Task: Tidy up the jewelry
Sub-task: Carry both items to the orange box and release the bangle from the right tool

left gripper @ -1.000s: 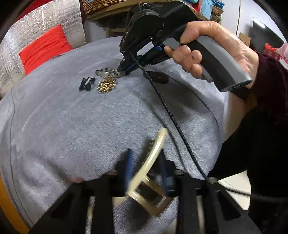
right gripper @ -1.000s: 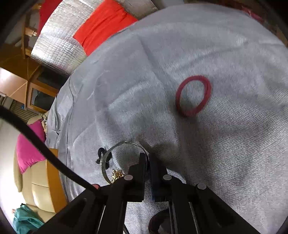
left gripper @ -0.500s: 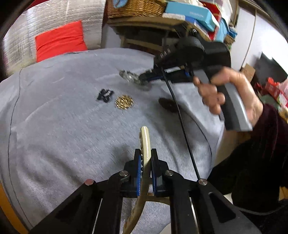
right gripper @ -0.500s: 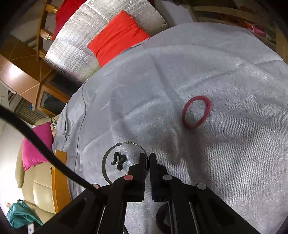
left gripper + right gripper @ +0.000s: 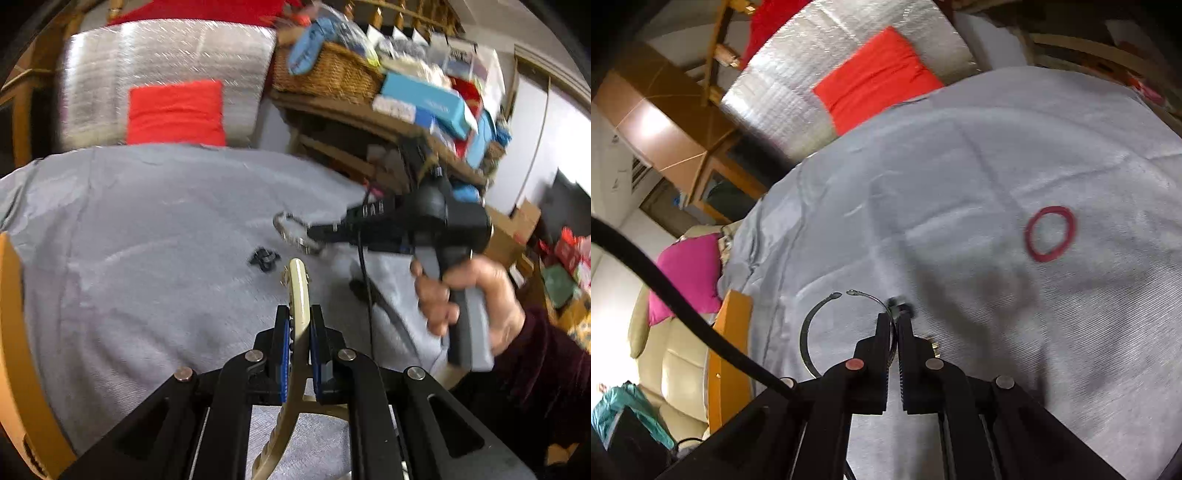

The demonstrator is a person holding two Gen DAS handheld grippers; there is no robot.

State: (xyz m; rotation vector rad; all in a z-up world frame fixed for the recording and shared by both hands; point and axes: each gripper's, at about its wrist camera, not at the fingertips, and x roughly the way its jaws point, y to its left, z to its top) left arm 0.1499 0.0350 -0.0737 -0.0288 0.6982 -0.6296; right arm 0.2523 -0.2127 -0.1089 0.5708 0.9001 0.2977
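In the left wrist view my left gripper [image 5: 300, 325] is shut on a cream curved plastic piece [image 5: 298, 284], held edge-up above the grey cloth [image 5: 147, 229]. A hand [image 5: 469, 295] carries my right gripper [image 5: 314, 234], which is shut on a thin silver open bangle [image 5: 291, 230] lifted off the cloth. In the right wrist view the same bangle [image 5: 812, 325] arcs left from the shut right gripper [image 5: 894, 325]. Small black pieces [image 5: 263, 257] and a gold cluster [image 5: 932, 347] lie on the cloth below. A red ring [image 5: 1051, 233] lies farther right.
A dark oval item [image 5: 360, 286] lies by the right gripper's cable [image 5: 364, 266]. Behind the table stand a silver cushion with a red patch [image 5: 175, 110], a wicker basket [image 5: 325, 70] and a shelf of boxes [image 5: 424, 103]. A sofa with a pink cushion [image 5: 690, 273] sits off the left edge.
Both grippers rose. The left jaws closed on the cream piece and rolled it upright. The right gripper lifted the silver bangle away from the gold cluster and black pieces.
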